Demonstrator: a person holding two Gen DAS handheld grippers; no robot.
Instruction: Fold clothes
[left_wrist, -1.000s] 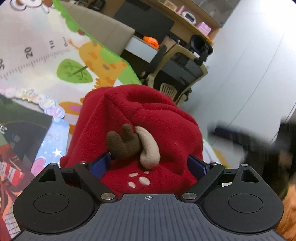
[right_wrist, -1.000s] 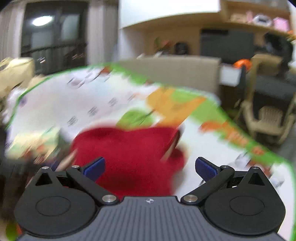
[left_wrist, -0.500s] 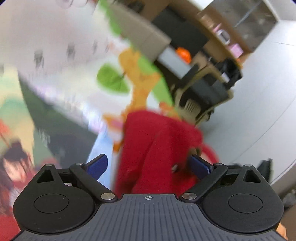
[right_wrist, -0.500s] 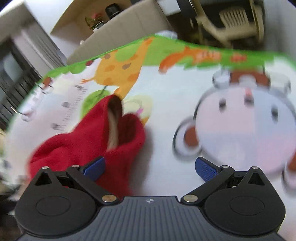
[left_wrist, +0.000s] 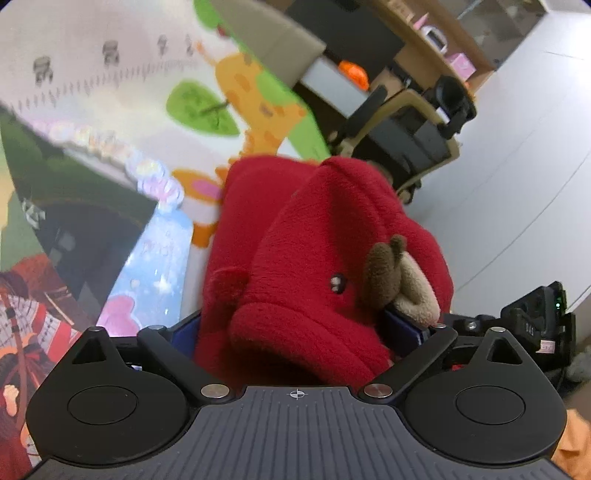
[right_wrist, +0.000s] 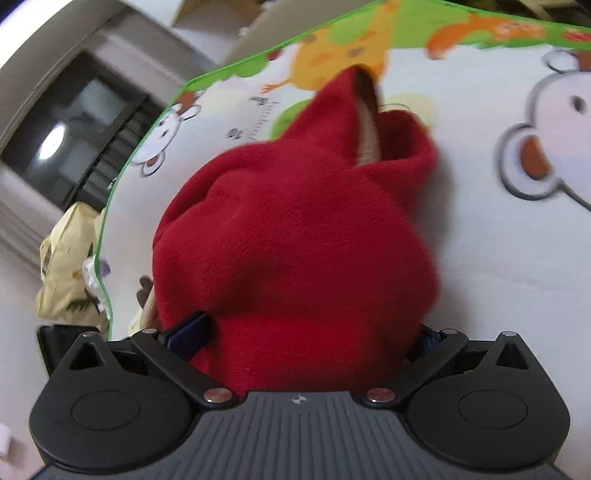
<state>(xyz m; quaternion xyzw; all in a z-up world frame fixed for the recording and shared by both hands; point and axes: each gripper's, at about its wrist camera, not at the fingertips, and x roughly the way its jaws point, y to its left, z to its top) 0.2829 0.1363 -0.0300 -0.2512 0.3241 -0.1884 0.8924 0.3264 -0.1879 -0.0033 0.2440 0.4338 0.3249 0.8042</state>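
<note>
A red fleece garment (left_wrist: 314, 240) with a brown and beige plush antler (left_wrist: 384, 277) lies bunched on the cartoon play mat (left_wrist: 110, 92). My left gripper (left_wrist: 295, 325) stands open, its blue fingers (left_wrist: 184, 330) spread wide with the fleece heaped between them. In the right wrist view the same red garment (right_wrist: 295, 229) fills the middle, with a beige-lined opening at its far end. My right gripper (right_wrist: 306, 332) is open too, one blue finger (right_wrist: 188, 326) showing at the left and the other mostly hidden by the fleece. The mat (right_wrist: 498, 240) shows beyond.
A beige and black chair (left_wrist: 406, 122) stands past the mat's green edge, with shelves and an orange object (left_wrist: 352, 72) behind. The other gripper's body (left_wrist: 535, 325) sits at the right. A yellow bag (right_wrist: 70, 258) lies off the mat's left edge. Colourful printed sheets (left_wrist: 37, 295) cover the left.
My right gripper has closed in on the red garment, which now sits between its fingers. In the left wrist view the garment has turned, so the antler lies toward the right finger.
</note>
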